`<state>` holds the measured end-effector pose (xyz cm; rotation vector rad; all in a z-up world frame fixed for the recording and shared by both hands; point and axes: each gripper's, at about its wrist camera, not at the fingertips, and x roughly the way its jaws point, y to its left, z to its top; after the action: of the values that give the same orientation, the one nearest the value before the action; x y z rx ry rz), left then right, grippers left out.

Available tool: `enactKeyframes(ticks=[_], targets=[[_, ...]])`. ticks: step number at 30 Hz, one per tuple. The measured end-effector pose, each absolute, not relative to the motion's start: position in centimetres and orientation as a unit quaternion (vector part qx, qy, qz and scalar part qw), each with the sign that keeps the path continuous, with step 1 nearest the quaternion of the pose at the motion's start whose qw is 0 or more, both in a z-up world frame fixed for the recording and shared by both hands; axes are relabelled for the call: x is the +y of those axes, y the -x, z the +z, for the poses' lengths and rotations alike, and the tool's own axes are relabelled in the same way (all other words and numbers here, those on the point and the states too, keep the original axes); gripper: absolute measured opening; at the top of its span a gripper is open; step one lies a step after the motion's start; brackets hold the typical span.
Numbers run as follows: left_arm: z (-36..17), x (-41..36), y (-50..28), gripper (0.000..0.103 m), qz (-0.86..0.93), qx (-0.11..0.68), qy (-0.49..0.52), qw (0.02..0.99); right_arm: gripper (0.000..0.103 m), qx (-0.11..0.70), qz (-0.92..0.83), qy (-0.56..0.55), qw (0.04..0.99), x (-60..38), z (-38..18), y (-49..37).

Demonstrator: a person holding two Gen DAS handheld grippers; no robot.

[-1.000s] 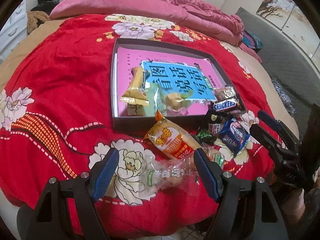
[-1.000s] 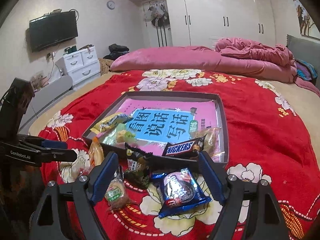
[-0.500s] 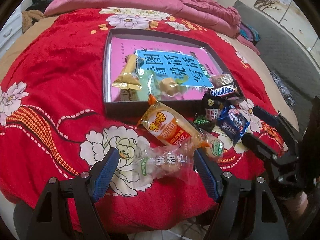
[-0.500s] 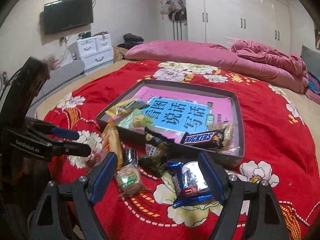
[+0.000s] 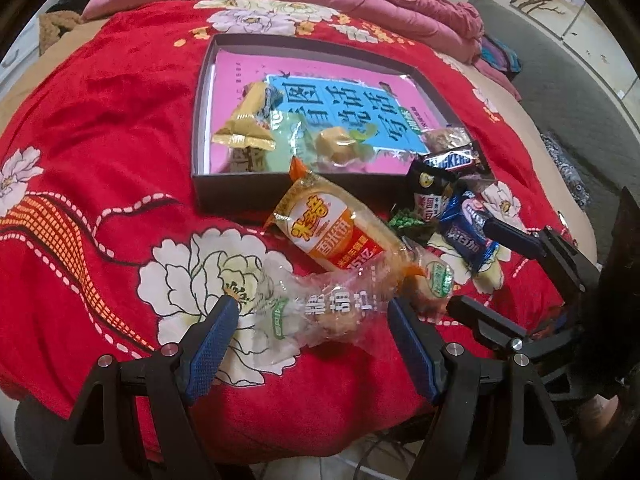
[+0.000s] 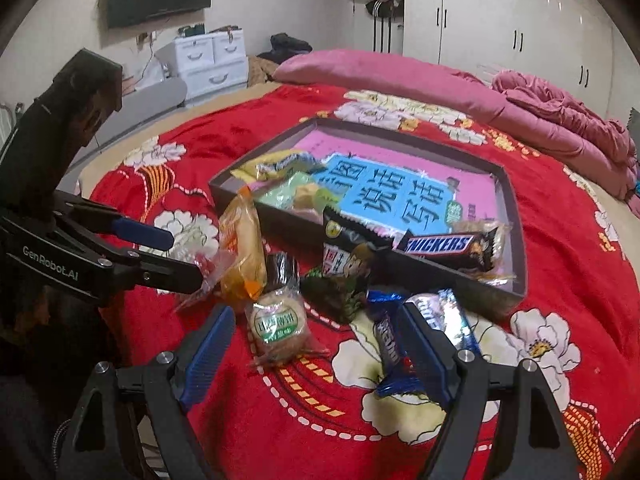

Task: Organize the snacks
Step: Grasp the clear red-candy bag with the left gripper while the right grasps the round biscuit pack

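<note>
A dark shallow box with a pink and blue book inside lies on the red floral blanket; it also shows in the right wrist view. In it lie a gold packet and a green-wrapped sweet. A Snickers bar rests on its near rim. In front lie an orange rice-cake packet, a clear candy bag, a round biscuit and a blue Oreo packet. My left gripper is open around the clear bag. My right gripper is open around the biscuit.
A black snack packet and a green wrapper lie near the box corner. Pink bedding is piled at the back. White drawers and wardrobes stand beyond the bed. The bed edge is just below both grippers.
Both grippers have moved forward and down toward the loose snacks. The left one now straddles the clear bag; the right one has swung left from the Oreo packet to the round biscuit.
</note>
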<state>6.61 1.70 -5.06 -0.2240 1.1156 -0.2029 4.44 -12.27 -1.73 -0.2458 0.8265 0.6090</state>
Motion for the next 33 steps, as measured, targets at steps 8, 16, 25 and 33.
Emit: enactKeyframes(ticks=[8, 16, 25, 33], targets=[[-6.1, 1.7, -6.9, 0.078, -0.091, 0.539, 0.106, 0.831, 0.082, 0.409, 0.302, 0.147, 0.849, -10.8, -3.3, -4.5], [-6.6, 1.6, -7.0, 0.078, -0.088, 0.539, 0.109, 0.830, 0.071, 0.415, 0.307, 0.158, 0.842, -9.9, -4.2, -5.0], [-6.6, 1.1, -7.0, 0.055, -0.102, 0.535, 0.110, 0.831, 0.048, 0.421, 0.318, 0.181, 0.830, -8.8, -5.1, -4.9], [-6.6, 1.2, -6.9, 0.052, -0.108, 0.532, 0.121, 0.831, 0.042, 0.423, 0.320, 0.171, 0.830, -9.2, -5.0, -5.0]])
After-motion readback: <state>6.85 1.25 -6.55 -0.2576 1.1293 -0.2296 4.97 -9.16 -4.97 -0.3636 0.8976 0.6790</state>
